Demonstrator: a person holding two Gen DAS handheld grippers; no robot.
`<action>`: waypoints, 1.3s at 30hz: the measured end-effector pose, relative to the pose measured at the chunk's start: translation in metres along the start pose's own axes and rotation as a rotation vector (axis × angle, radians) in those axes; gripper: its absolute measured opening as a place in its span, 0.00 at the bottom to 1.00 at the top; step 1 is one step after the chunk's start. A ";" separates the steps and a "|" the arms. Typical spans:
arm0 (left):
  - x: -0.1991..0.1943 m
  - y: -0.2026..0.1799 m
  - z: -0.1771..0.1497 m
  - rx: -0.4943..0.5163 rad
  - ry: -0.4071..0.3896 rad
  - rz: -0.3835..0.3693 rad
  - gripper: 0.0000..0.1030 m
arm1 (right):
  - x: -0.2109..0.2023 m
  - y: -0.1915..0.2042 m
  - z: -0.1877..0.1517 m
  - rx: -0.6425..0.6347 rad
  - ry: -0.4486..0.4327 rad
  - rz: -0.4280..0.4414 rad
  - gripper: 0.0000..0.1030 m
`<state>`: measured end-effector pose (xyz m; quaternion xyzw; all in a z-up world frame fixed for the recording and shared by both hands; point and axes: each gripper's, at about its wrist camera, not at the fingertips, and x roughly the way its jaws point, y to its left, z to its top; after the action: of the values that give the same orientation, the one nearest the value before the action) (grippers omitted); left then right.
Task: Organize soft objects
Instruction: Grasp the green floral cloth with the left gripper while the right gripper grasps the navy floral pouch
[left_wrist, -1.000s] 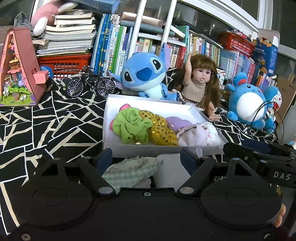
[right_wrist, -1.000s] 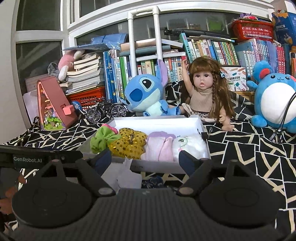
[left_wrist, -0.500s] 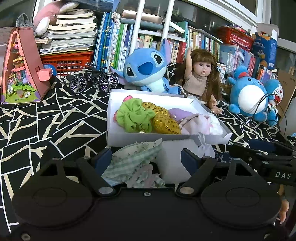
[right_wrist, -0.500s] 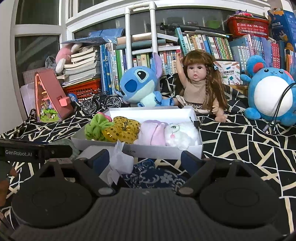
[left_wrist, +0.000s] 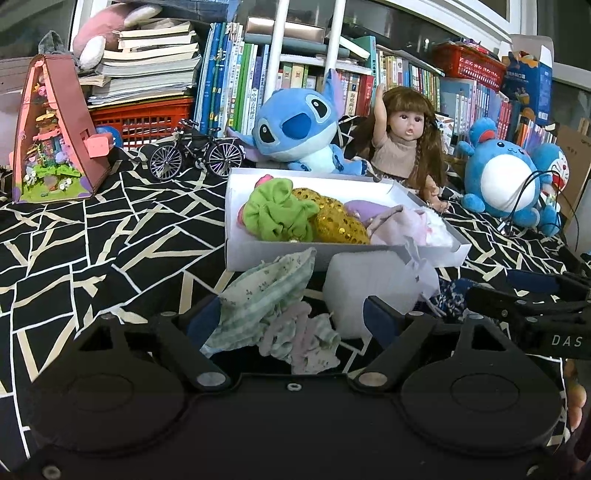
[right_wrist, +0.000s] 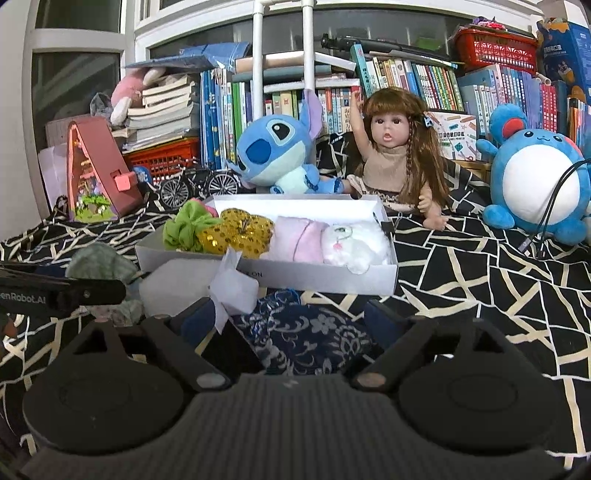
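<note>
Both grippers hover wide open and empty before a white box (right_wrist: 332, 282) on the black-patterned table (left_wrist: 92, 236): the left gripper (left_wrist: 291, 321) over a crumpled green checked cloth (left_wrist: 266, 295), the right gripper (right_wrist: 288, 317) over a navy floral pouch (right_wrist: 314, 336). A green scrunchie (left_wrist: 277, 214), gold sequined piece (right_wrist: 240, 232) and white plush (right_wrist: 351, 243) fill the box.

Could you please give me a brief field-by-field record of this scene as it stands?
surface: black cloth with cream lines
container: white box
in box: green scrunchie, gold sequin piece, pink cloth, white plush
outside box: green patterned cloth, white pouch, navy floral cloth
left tongs: open
right tongs: open
</note>
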<state>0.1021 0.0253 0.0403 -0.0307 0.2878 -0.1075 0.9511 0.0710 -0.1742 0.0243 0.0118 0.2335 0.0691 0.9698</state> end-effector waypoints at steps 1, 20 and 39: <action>-0.001 0.000 -0.001 -0.002 0.000 0.003 0.81 | 0.001 0.000 -0.001 -0.002 0.004 -0.002 0.91; 0.002 0.015 -0.022 -0.038 0.038 0.049 0.82 | 0.013 0.006 -0.012 -0.049 0.049 -0.036 0.97; -0.005 0.016 -0.035 -0.021 0.031 0.069 0.83 | 0.025 0.000 -0.015 -0.010 0.080 -0.056 0.98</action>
<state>0.0814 0.0416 0.0115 -0.0290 0.3045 -0.0722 0.9493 0.0864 -0.1705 -0.0006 -0.0022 0.2720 0.0436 0.9613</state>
